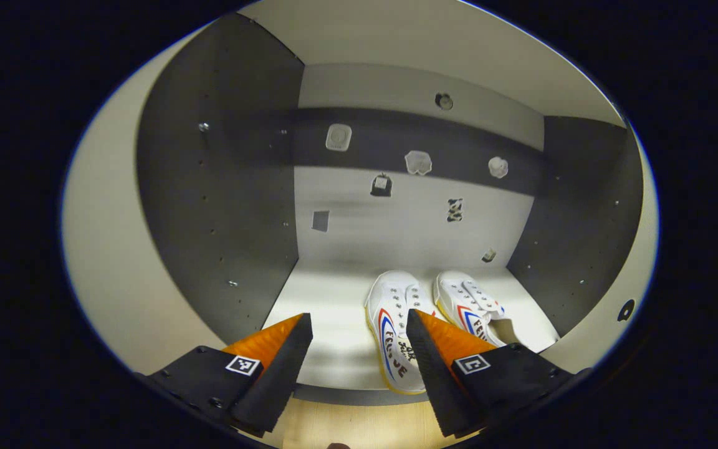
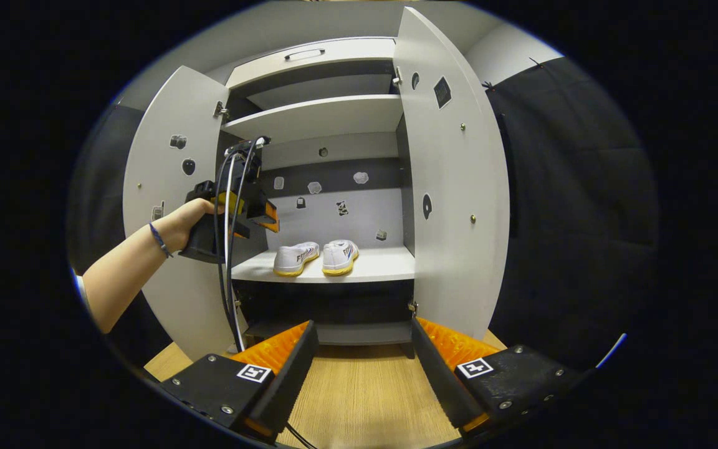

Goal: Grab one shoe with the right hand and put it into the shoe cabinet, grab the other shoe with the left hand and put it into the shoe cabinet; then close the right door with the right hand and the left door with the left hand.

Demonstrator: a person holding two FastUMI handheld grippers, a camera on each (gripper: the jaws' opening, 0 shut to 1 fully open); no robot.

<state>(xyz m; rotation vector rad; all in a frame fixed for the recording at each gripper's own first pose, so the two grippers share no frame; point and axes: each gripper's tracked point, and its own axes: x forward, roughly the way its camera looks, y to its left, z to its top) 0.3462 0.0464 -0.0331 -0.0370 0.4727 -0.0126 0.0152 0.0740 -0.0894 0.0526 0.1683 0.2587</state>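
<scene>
Two white shoes with yellow soles stand side by side on a cabinet shelf (image 1: 328,312): one shoe (image 1: 393,327) nearer me, the other shoe (image 1: 468,305) to its right. My left gripper (image 1: 359,349) hangs open just in front of the shelf edge, holding nothing. In the right gripper view both shoes (image 2: 312,257) sit on the middle shelf (image 2: 384,265), and the left gripper (image 2: 259,215), held by a hand, is at the shelf's left. The right gripper (image 2: 362,362) stands open and empty, back from the cabinet above the wooden floor. Left door (image 2: 169,206) and right door (image 2: 452,187) stand open.
The cabinet has an upper shelf (image 2: 315,115) and a drawer with a handle (image 2: 303,55) above. A lower compartment (image 2: 328,305) is dark. Cables (image 2: 225,262) hang from the left gripper. Wooden floor (image 2: 359,399) lies in front; black cloth wall (image 2: 571,206) stands right of the cabinet.
</scene>
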